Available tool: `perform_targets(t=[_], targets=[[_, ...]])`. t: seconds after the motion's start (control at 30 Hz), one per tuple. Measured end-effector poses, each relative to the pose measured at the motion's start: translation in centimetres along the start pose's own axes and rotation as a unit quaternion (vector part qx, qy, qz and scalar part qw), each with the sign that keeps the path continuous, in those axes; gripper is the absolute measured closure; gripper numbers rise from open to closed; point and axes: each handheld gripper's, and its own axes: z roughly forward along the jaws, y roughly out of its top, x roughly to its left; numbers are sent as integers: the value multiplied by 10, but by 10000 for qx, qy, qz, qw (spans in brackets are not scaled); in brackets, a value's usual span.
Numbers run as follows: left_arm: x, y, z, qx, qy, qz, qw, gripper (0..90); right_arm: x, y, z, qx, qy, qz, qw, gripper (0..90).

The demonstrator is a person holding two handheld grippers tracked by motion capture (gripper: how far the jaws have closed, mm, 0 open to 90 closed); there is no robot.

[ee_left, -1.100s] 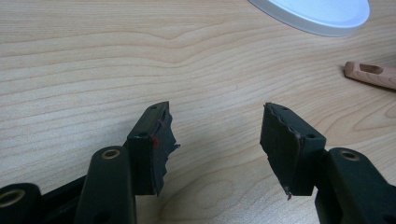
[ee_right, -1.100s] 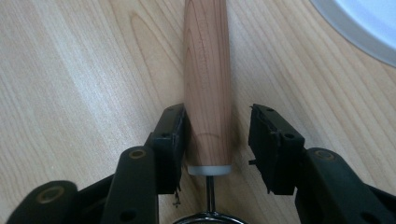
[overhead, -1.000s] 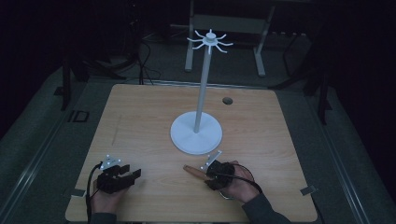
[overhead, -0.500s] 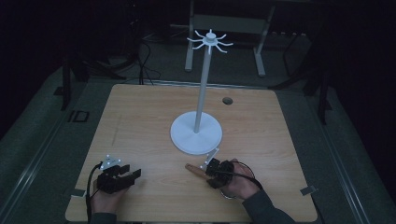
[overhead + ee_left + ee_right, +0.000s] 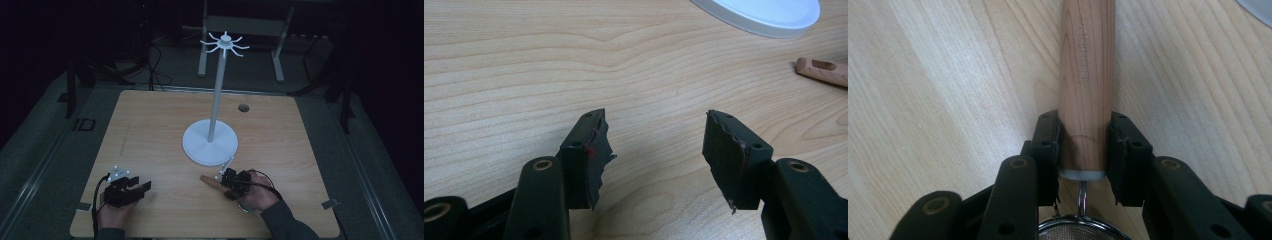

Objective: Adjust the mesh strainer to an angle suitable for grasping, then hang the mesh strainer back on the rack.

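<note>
A small strainer with a wooden handle [image 5: 208, 179] [image 5: 1087, 75] lies on the table just in front of the white stand's round base [image 5: 210, 145]. My right gripper [image 5: 226, 181] [image 5: 1083, 142] is shut on the handle near its metal collar, and the mesh bowl's rim [image 5: 1080, 233] shows below the jaws. My left gripper [image 5: 142, 186] [image 5: 656, 145] rests open at the table's near left, nothing between its fingers. The handle's holed end [image 5: 822, 71] lies far to its right.
The stand's thin pole rises to a ring of white hooks [image 5: 225, 43]. Its base edge [image 5: 769, 17] appears at the top of the left gripper view. A dark round hole [image 5: 243, 107] sits in the wooden tabletop [image 5: 150, 130] behind the stand.
The right hand has crept slightly toward the stand's base, still holding the handle. The left gripper has stayed in place.
</note>
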Motion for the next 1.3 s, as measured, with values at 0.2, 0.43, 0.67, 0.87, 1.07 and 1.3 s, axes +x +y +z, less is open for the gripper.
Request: perform_targets(t=[0.2,0.43,0.67,0.87,1.07,1.3], targets=[[0,0,0,-6,1,-5,10000,436,-1,-1,0,-38,-20,2,10000,690],[0,0,0,-15,0,-18,10000,436,-1,-1,0,-66,-51,1,10000,691],[0,0,0,-20,5,-15,10000,436,-1,-2,0,-132,-90,19,9999,691],[0,0,0,-11,6,-9,10000,436,1,-3,0,-233,-108,52,9997,692],[0,0,0,-36,1,-49,10000,436,0,-4,-3,-412,-117,98,9990,691],[0,0,0,-26,7,-31,10000,436,0,-5,-6,-533,-184,148,9983,692]])
